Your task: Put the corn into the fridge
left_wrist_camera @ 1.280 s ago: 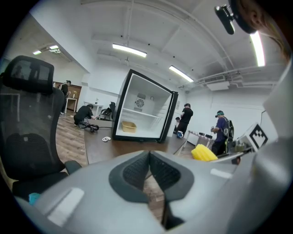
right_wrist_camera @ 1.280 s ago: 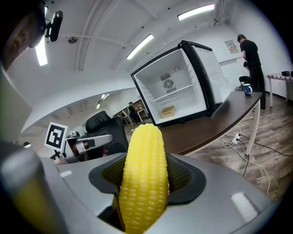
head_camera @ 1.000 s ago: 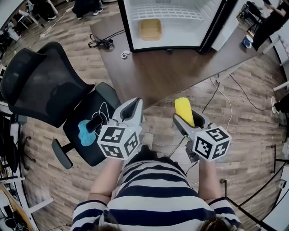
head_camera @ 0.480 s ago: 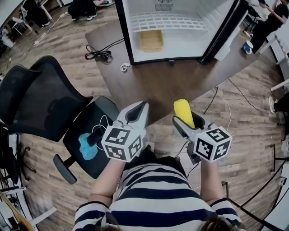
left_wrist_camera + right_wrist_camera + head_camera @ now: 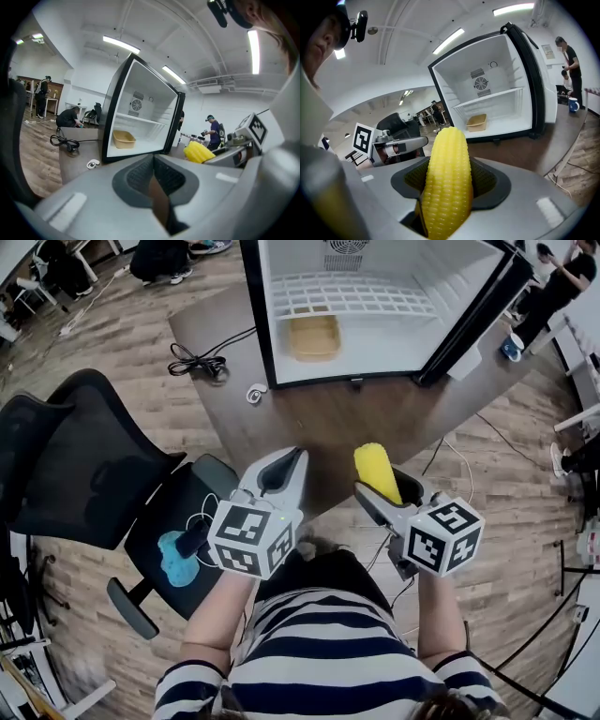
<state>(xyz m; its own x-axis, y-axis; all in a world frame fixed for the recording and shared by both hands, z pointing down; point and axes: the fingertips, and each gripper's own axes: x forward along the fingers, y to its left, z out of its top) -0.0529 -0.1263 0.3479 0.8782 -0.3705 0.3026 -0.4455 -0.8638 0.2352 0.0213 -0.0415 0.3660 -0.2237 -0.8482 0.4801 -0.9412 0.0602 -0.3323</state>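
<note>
A yellow corn cob (image 5: 377, 472) (image 5: 447, 178) stands clamped lengthwise in my right gripper (image 5: 382, 486), its tip sticking out past the jaws. My left gripper (image 5: 279, 472) is beside it, shut with nothing between the jaws; the corn (image 5: 199, 152) shows at the right of the left gripper view. The small fridge (image 5: 375, 306) (image 5: 487, 108) (image 5: 140, 119) stands open on the brown table (image 5: 309, 418) ahead of both grippers. Inside are a white wire shelf (image 5: 361, 298) and a tan tub (image 5: 313, 336) (image 5: 476, 122) on its floor.
A black office chair (image 5: 112, 493) with a blue cloth (image 5: 174, 559) on its seat stands at my left. A black cable coil (image 5: 195, 363) and a small white object (image 5: 253, 393) lie on the table left of the fridge. The fridge door (image 5: 473, 315) hangs open at the right. People stand behind.
The view has crept forward, so the fridge and table lie nearer and lower in the head view. Both grippers keep their pose, the corn still held.
</note>
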